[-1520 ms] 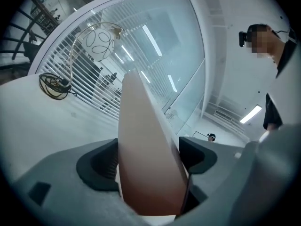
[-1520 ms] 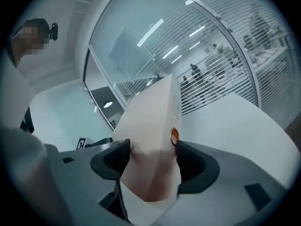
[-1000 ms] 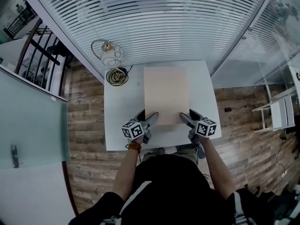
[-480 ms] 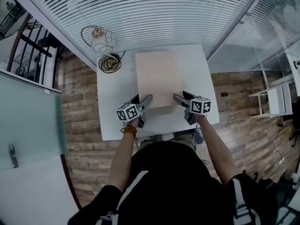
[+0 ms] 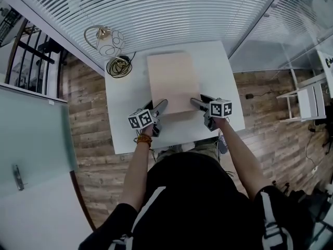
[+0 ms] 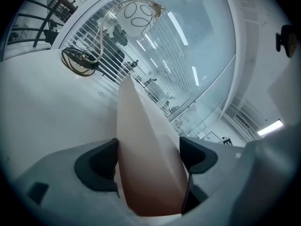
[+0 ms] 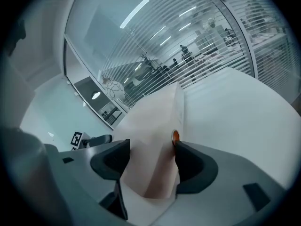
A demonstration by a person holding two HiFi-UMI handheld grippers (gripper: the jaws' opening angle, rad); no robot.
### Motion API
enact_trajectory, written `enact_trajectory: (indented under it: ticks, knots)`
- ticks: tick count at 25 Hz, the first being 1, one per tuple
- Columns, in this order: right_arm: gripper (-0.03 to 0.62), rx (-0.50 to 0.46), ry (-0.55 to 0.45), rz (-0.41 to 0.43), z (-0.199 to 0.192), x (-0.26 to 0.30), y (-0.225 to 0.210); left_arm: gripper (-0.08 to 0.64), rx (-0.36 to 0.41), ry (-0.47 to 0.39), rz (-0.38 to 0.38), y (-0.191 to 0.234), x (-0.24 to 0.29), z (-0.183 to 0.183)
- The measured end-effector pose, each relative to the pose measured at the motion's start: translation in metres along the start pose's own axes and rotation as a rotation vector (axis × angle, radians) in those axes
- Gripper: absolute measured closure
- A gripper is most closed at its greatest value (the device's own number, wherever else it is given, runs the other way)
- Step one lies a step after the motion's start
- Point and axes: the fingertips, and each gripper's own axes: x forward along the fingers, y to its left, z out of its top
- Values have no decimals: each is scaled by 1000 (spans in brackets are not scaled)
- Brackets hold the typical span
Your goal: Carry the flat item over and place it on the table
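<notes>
Head view shows the flat beige panel (image 5: 173, 82) stretched over the middle of the white table (image 5: 229, 95), the left gripper (image 5: 158, 107) clamped on its near left corner and the right gripper (image 5: 196, 104) clamped on its near right corner, a wire-globe lamp (image 5: 106, 39) at the table's far left
</notes>
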Motion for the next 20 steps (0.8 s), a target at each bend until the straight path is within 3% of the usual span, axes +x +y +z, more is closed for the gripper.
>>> enact_trajectory:
  ticks: [9,14,20]
  knots:
    - [299,-2,40,-71,-15,-2,-14,160,-35,37,42,14,0,-19]
    - [301,15,50,-40,-22,4,-10,160,-33,57,45,16,3,-23]
    - [302,-17,90,-73,-33,6,-14,160,-26,93,57,12,1,-32]
